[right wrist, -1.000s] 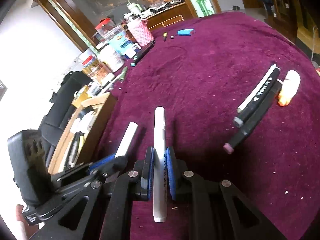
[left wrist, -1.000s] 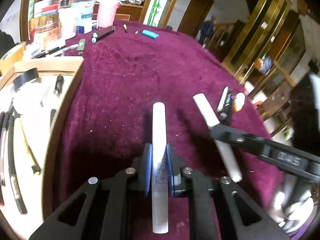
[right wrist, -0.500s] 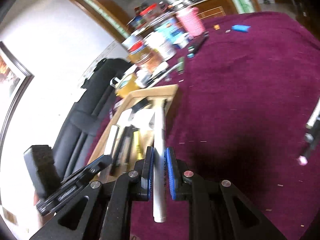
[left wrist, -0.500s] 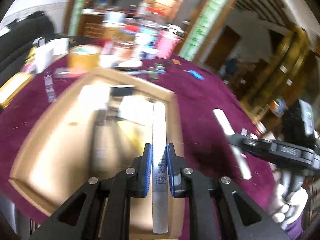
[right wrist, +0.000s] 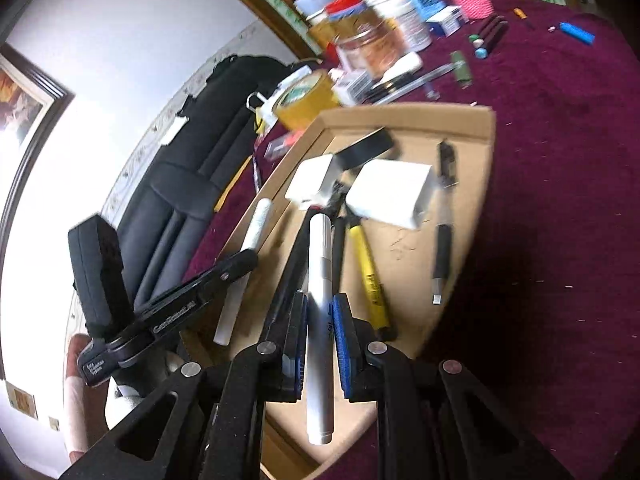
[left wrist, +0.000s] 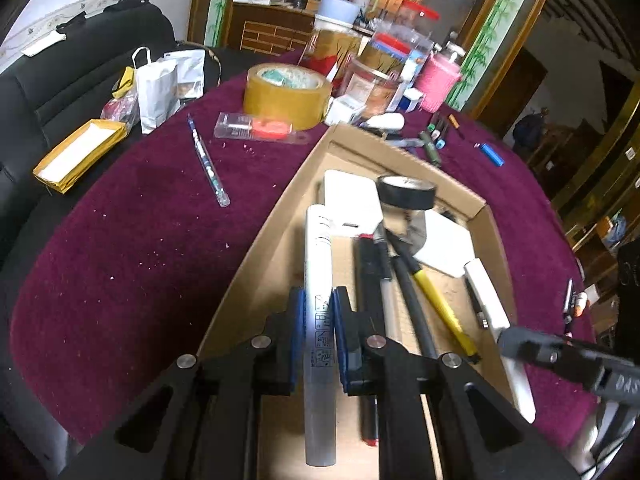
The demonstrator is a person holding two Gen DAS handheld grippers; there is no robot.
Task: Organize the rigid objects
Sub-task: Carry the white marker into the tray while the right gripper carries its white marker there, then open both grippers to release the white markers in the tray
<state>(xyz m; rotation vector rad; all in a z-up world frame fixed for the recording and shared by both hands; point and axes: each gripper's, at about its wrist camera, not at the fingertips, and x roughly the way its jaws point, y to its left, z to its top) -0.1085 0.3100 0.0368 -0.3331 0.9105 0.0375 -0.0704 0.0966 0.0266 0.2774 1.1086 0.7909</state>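
hidden: marker print (left wrist: pixel 323 334) unreadable | blur: jars (right wrist: pixel 372 44) | cut: sofa (left wrist: pixel 60 76)

Indoor light, medium bright. Strong glare off white wall (right wrist: pixel 100 60) left of right gripper (right wrist: pixel 320 336), washed out. Heavy fisheye bending, black vignette at corners. Right wrist view motion-blurred beyond the gripper; left wrist view sharper, dim background.

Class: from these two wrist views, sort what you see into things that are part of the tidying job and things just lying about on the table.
In the job:
left gripper clamping a white tube
right gripper clamping a white marker
cardboard tray

Lying about:
tape roll
pink cup
blue lighter
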